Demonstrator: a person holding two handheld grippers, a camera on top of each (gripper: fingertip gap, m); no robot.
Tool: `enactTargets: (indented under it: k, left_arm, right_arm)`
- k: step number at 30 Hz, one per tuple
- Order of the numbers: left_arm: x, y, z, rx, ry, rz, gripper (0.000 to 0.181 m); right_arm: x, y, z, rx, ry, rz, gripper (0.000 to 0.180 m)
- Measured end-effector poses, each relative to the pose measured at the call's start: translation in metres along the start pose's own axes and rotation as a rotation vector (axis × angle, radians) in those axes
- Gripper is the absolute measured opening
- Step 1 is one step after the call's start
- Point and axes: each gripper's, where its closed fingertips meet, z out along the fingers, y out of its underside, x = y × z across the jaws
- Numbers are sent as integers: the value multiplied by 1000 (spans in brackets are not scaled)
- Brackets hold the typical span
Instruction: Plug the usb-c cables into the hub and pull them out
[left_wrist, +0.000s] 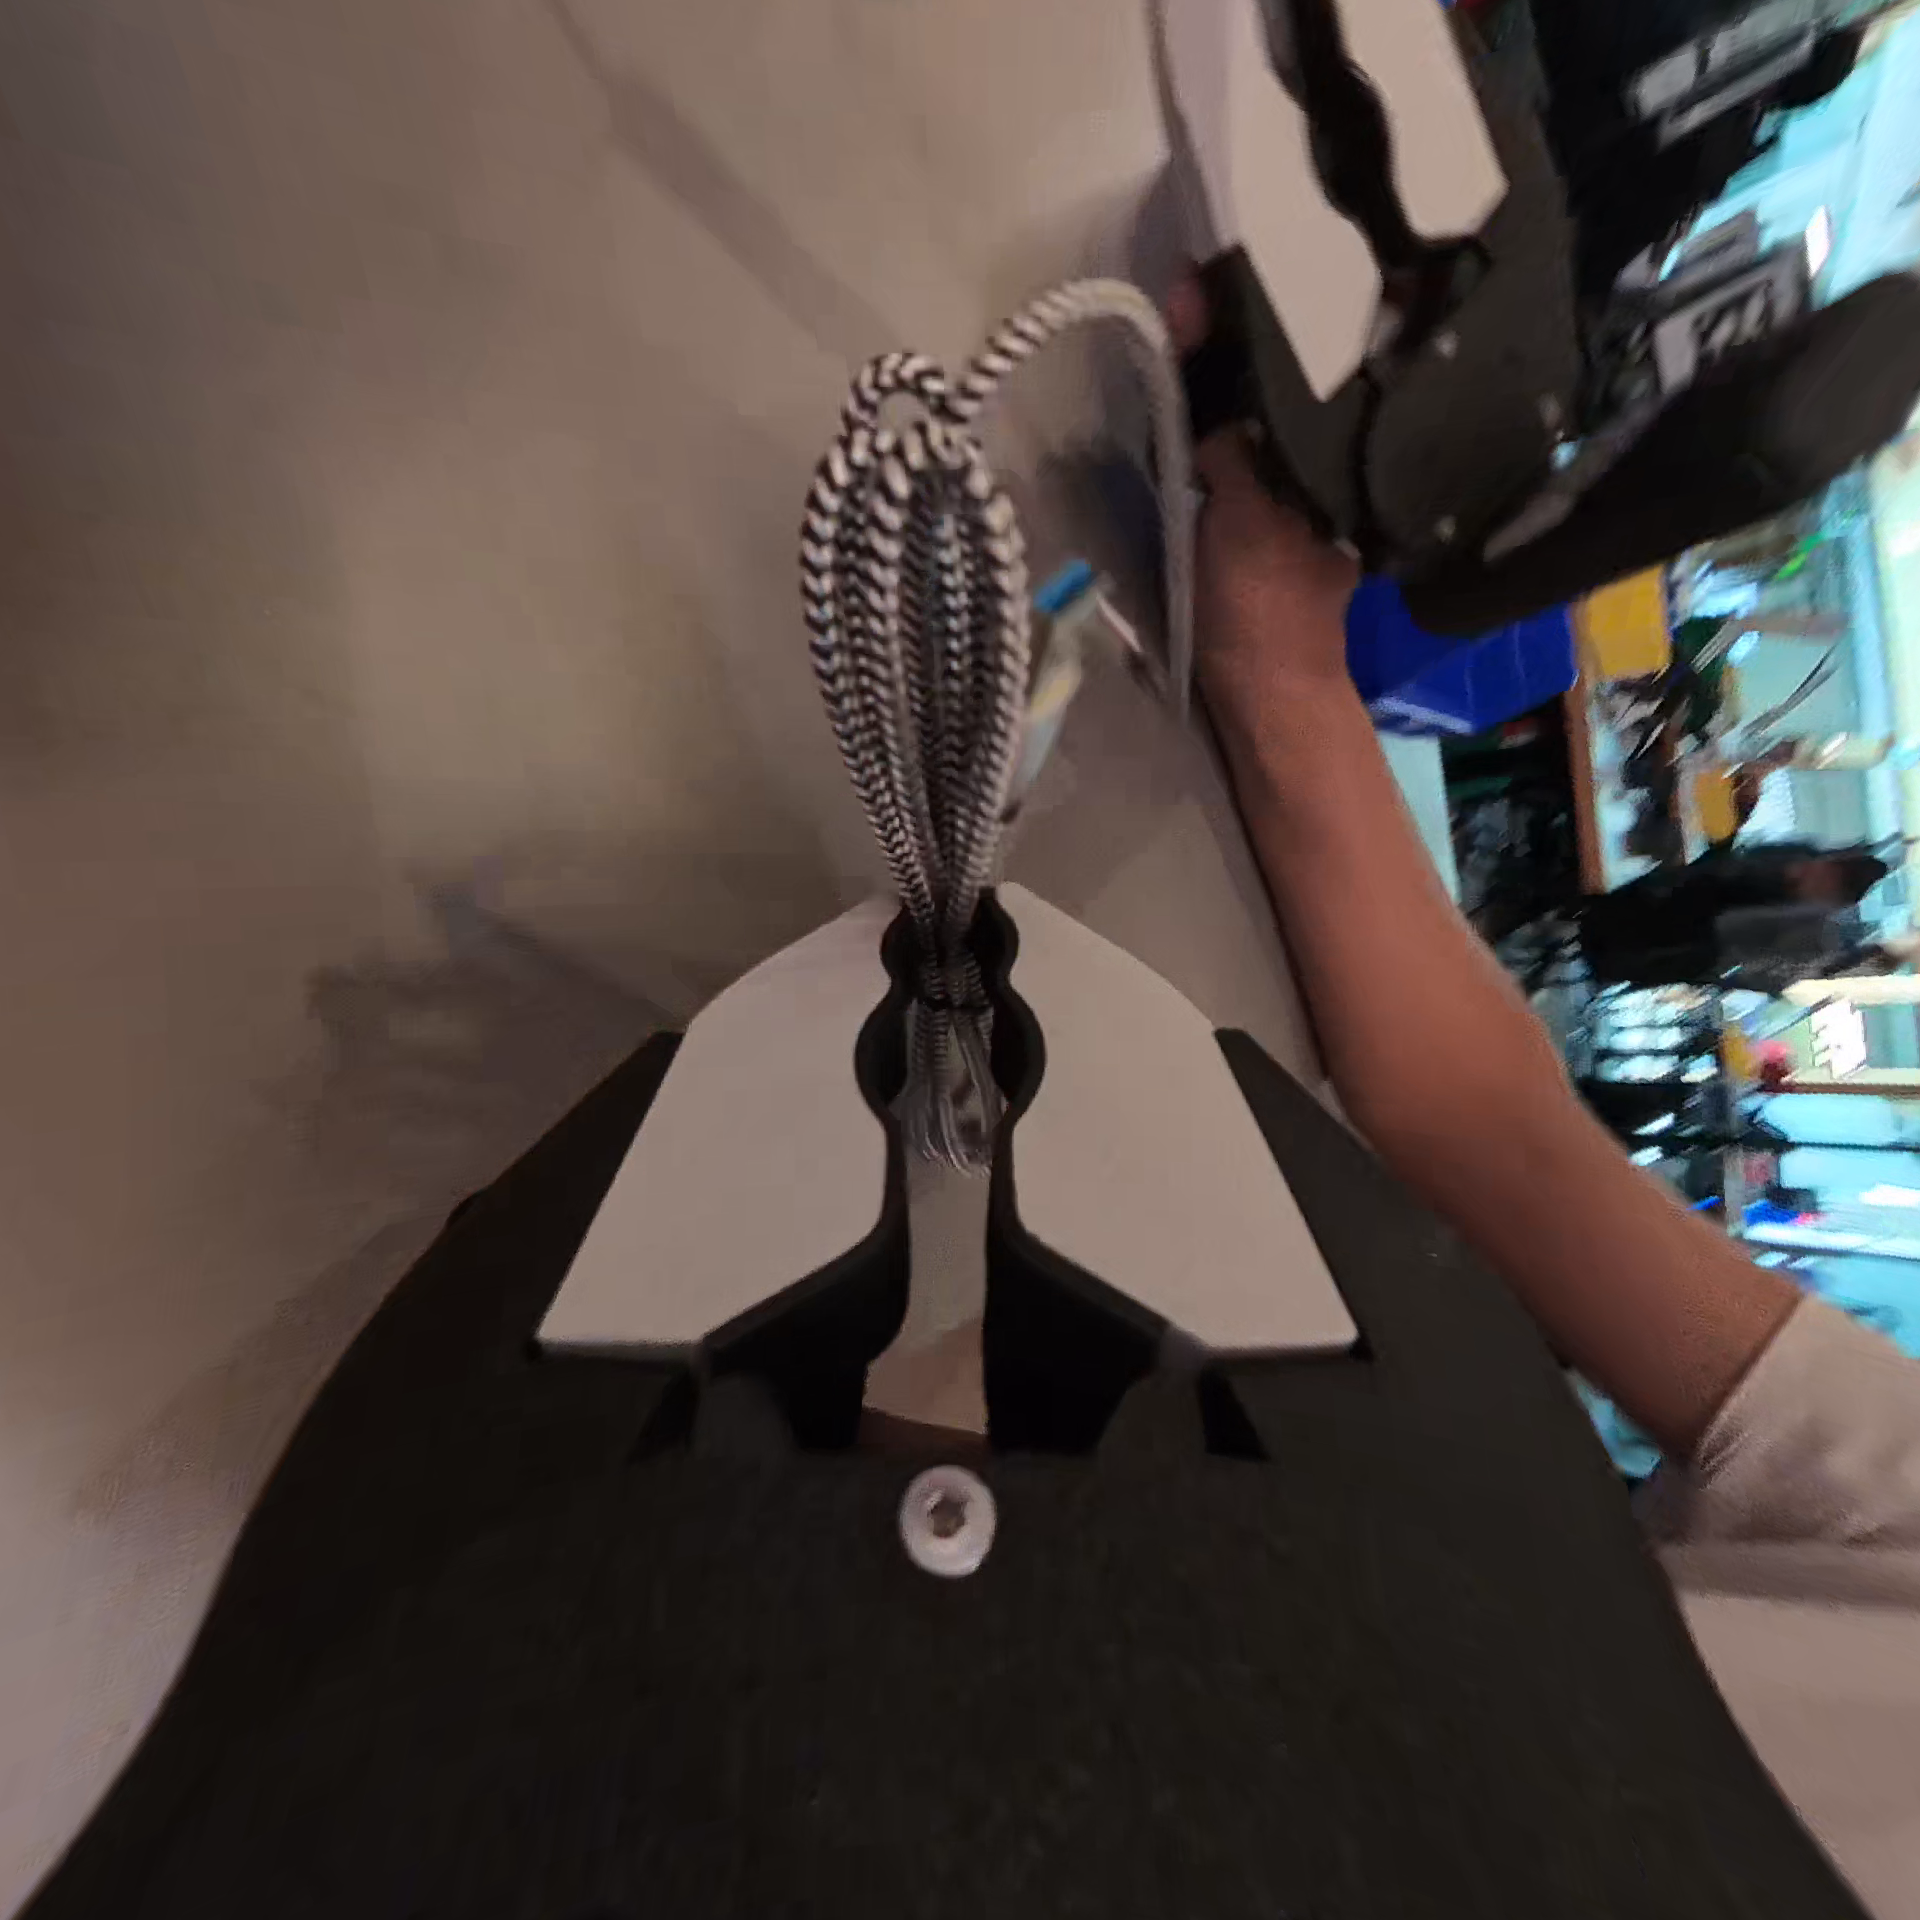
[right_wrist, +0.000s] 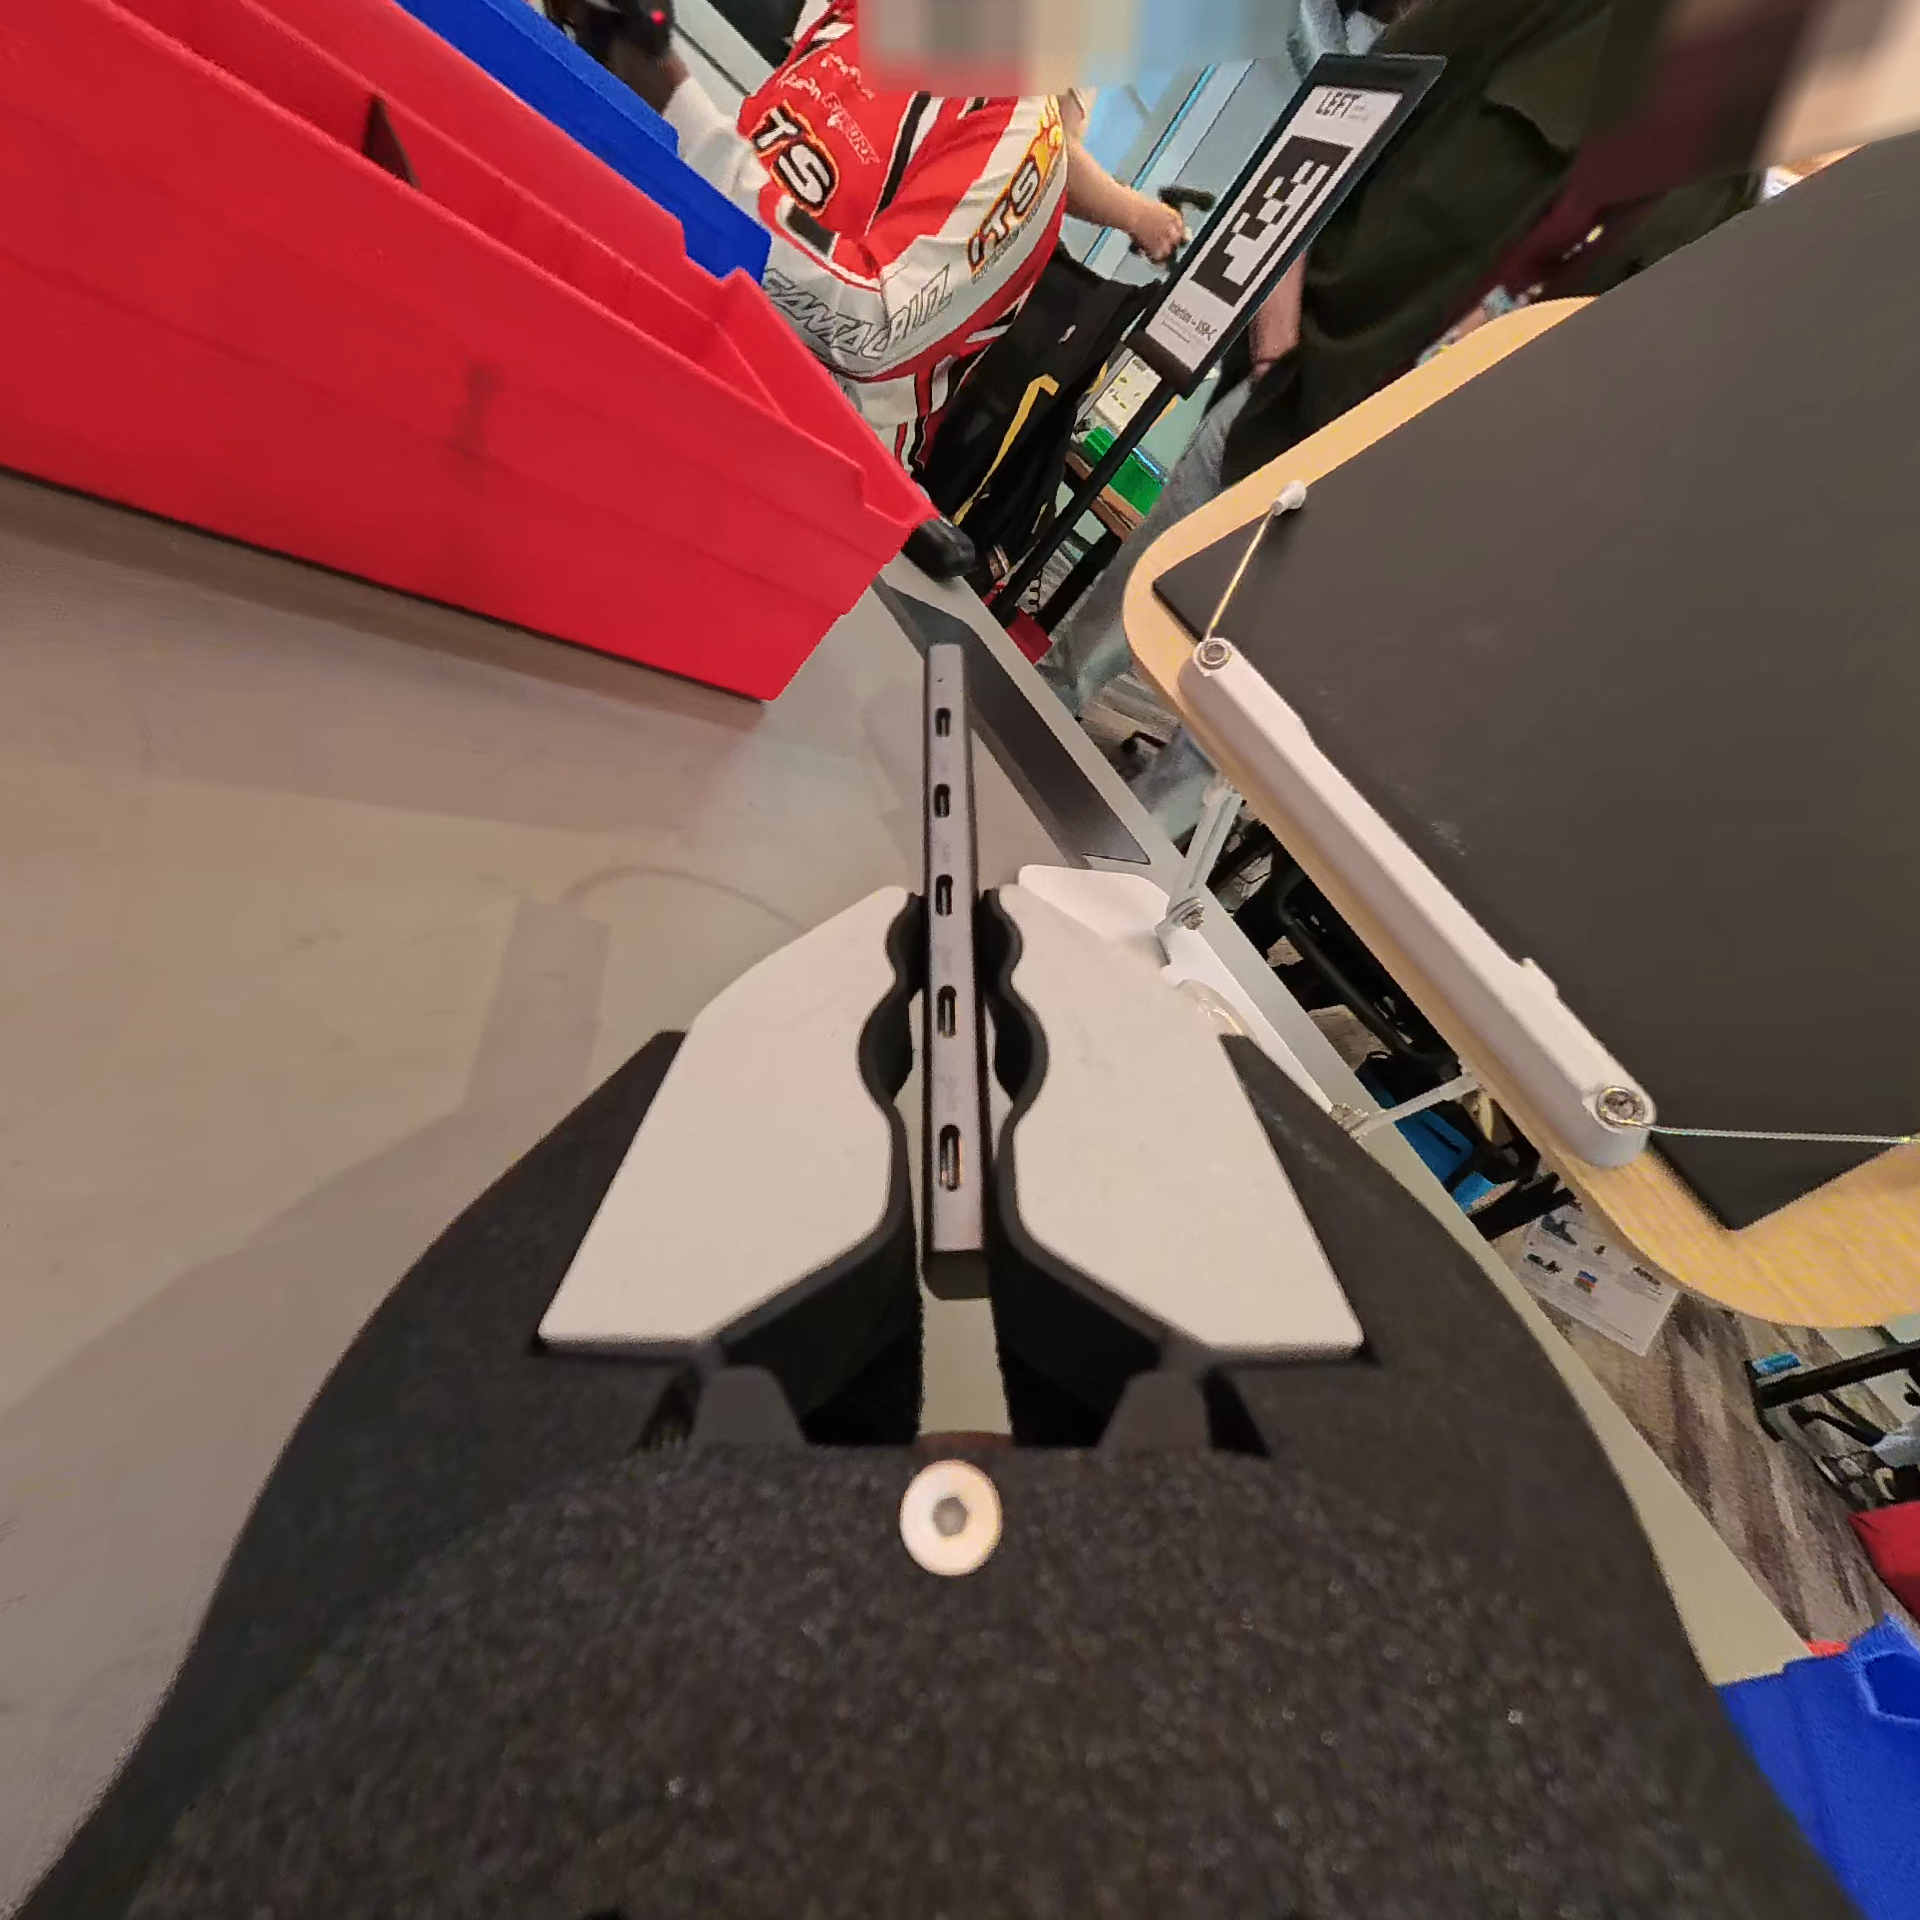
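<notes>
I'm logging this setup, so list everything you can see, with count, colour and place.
Braided black-and-white cable bundle: one bundle, several loops, clamped in left tongs.
Slim grey metal hub: one, empty ports along its edge, clamped in right tongs.
Red plastic bin: one, on table, upper left.
Blue plastic bin: one, behind red bin.
Beige table: one.
Black wood-edged board: one, right.
Left tongs: shut.
Right tongs: shut.
Person's forearm: one, right.

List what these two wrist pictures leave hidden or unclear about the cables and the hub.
- Left wrist view: cable plugs, hidden between the left gripper's pads.
- Left wrist view: objects near the right gripper, smeared by motion blur.
- Right wrist view: hub's near end, hidden between the right gripper's fingers.
</notes>
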Motion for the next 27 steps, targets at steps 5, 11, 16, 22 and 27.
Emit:
enactTargets:
  k: [5,11,16,22,27]
  left_arm:
    - [-28,-1,7,34,-84,-69,14]
    - [-46,-35,-42,219,-539,407,36]
    - [-2,-50,-6,75,-565,831,38]
    - [-3,-73,72,-77,-483,818,40]
    - [-25,-81,111,-126,-466,740,26]
  right_arm:
    - [-2,0,0,-1,-7,-8,9]
    - [2,1,1,-3,-1,14,9]
    - [0,2,2,-8,-10,13,9]
    - [-1,3,1,-10,-12,15,9]
    - [-2,4,2,-14,-21,21,9]
